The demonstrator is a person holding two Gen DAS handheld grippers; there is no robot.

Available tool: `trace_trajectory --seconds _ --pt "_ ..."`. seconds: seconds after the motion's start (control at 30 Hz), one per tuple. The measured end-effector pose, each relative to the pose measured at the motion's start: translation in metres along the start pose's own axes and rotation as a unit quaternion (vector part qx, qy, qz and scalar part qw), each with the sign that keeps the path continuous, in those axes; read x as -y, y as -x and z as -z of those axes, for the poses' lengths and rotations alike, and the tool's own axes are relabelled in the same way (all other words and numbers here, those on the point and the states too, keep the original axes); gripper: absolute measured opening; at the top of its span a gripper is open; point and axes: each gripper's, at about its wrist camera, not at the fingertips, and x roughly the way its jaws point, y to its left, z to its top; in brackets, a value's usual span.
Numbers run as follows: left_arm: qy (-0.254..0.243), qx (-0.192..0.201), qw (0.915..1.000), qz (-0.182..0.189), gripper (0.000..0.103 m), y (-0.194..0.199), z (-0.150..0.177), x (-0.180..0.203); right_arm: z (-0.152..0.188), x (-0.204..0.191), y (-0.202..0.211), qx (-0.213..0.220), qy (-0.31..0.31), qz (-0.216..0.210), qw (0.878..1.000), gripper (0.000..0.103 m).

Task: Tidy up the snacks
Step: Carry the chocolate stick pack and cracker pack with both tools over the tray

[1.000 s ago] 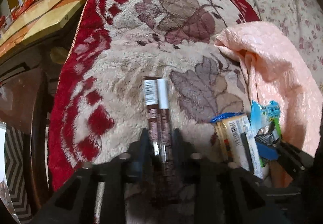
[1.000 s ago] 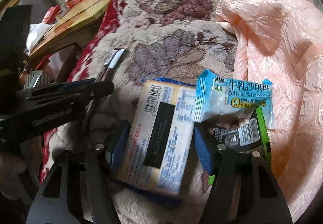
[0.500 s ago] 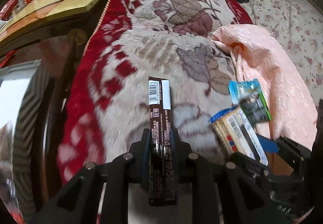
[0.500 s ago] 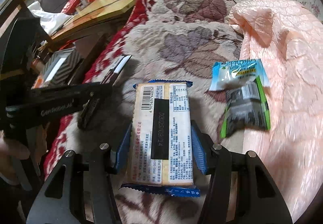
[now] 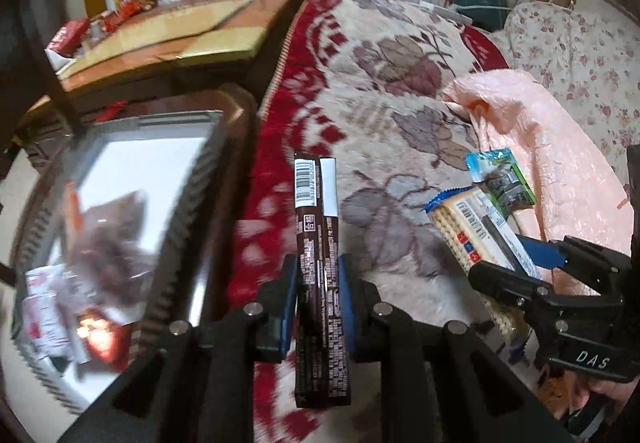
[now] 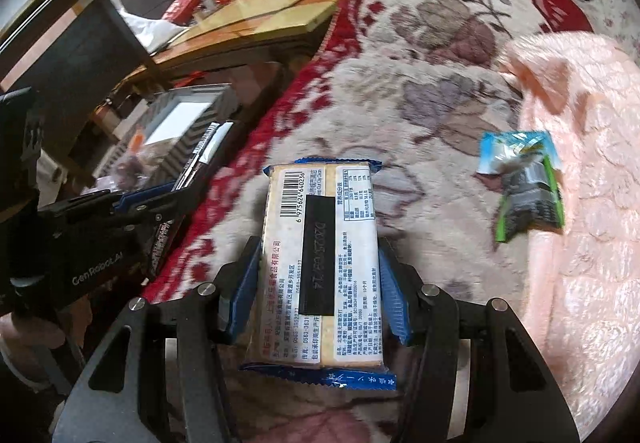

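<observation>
At the far left, off the blanket's left edge, a zigzag-patterned storage box (image 5: 120,227) is being shown blurred, with several snack packets (image 5: 80,283) lying inside; what they are cannot be told. A wooden table (image 5: 168,35) is being seen beyond it, past the blanket's far left corner.

The left gripper (image 5: 318,283) is being kept closed narrowly on a brown chocolate bar (image 5: 320,263), its blue pads (image 5: 289,295) being pressed against the bar's long sides. The bar is being held lengthwise along the fingers, barcode end forward, raised over the red left border of the floral plush blanket (image 5: 380,91).

To the right, the right gripper (image 6: 316,275) is being held clamped at a middling width on a cracker pack (image 6: 320,263) with blue crimped ends, the blue pads (image 6: 242,283) being pressed on both long sides. The pack is being carried label up above the blanket's near middle part.

Further right, a light blue Sachima packet (image 6: 516,151) and a green and grey packet (image 6: 532,203) are lying touching, partly overlapped, where the blanket meets a pink quilted cloth (image 6: 580,163). The cloth is being spread over the blanket's right side.
</observation>
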Motion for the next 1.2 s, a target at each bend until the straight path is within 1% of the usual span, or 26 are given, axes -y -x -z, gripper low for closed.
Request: trace_trajectory --seconds 0.2,0.53,0.9,1.2 --pt "0.015 0.027 0.9991 -0.029 0.021 0.027 0.006 -0.027 -0.005 -0.036 0.003 0.001 0.033 -0.014 0.999 0.054" --pt "0.057 0.05 0.9952 -0.063 0.021 0.049 0.015 -0.07 -0.017 -0.082 0.002 -0.002 0.077 -0.034 0.996 0.054" --pt "0.103 0.057 0.9889 -0.091 0.021 0.059 0.024 -0.116 -0.03 -0.128 -0.011 -0.015 0.122 -0.052 0.991 0.054" --pt "0.143 0.054 0.9824 -0.107 0.022 0.062 0.034 -0.153 -0.043 -0.155 -0.03 -0.028 0.146 -0.066 0.987 0.054"
